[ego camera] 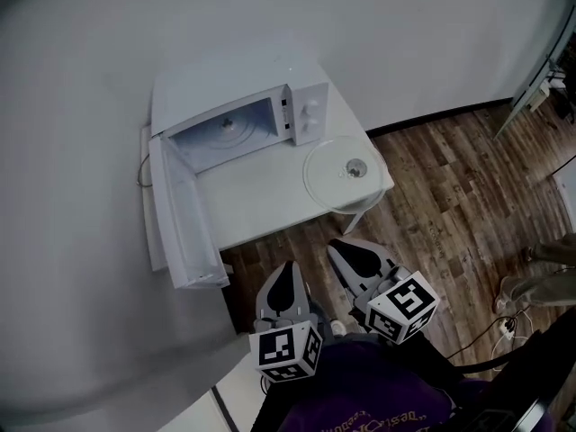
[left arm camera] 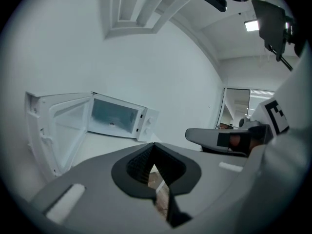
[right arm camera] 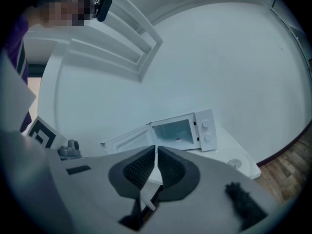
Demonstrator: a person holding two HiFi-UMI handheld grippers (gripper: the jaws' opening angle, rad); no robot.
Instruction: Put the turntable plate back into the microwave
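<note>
Left gripper [ego camera: 289, 266] and right gripper [ego camera: 338, 245] hang empty, jaws pressed together, so they'd best spread wide (glass slips) and take the turntable plate [ego camera: 346, 171], at four o'clock from the microwave [ego camera: 270, 115], by opposite rims.

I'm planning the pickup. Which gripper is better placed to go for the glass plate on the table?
Probably the right. The right gripper is nearer the glass plate, which lies on the table's near right corner; the left gripper sits closer to the open microwave door. Both are shut and empty.
</note>
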